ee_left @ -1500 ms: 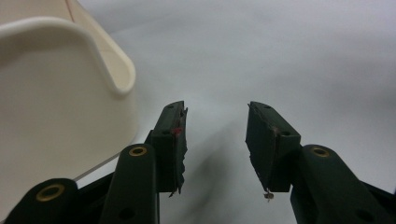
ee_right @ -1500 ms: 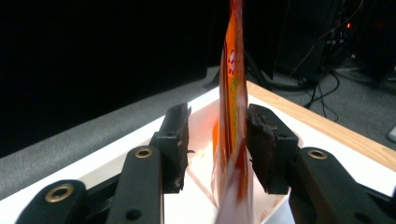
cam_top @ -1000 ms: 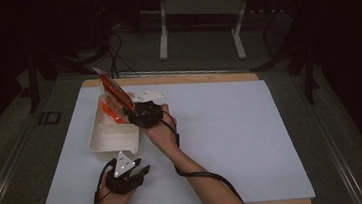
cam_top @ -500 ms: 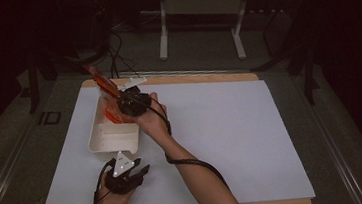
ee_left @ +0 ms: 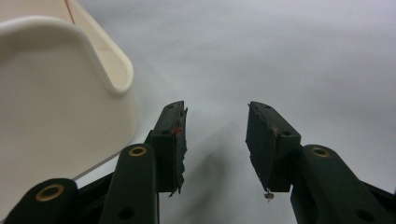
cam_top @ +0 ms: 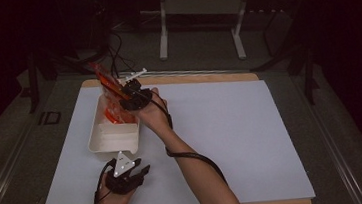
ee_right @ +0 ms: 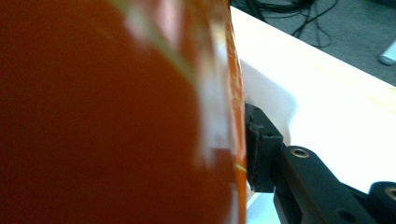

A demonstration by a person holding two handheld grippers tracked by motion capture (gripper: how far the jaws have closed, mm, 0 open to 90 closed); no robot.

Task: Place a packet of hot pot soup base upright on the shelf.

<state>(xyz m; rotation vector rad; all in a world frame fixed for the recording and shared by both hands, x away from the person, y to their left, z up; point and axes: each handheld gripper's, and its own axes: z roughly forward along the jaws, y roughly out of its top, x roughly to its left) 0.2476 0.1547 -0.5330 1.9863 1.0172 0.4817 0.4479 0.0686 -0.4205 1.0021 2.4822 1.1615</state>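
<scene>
Gripping an orange packet [cam_top: 108, 87], right gripper [cam_top: 129, 98] sits over the far end of the white bin [cam_top: 101, 140], jaws clamped on the packet's flat sides. In the right gripper view one black pad presses against the glossy orange film [ee_right: 116, 116]; the other pad is hidden behind it. Jaws have just been easing open a touch, packet between them. The packet tilts up and away from the bin, top end past the bin's far rim, lower end over more orange packets [cam_top: 112, 116] lying inside. Right forearm reaches diagonally from the near table edge, wrist cocked toward the bin, cable looped around the arm.

Left gripper [cam_top: 125, 173] rests on the white sheet [cam_top: 231, 127] just near of the bin's near wall [ee_left: 56, 93], jaws apart, nothing between them, hand low and level.
</scene>
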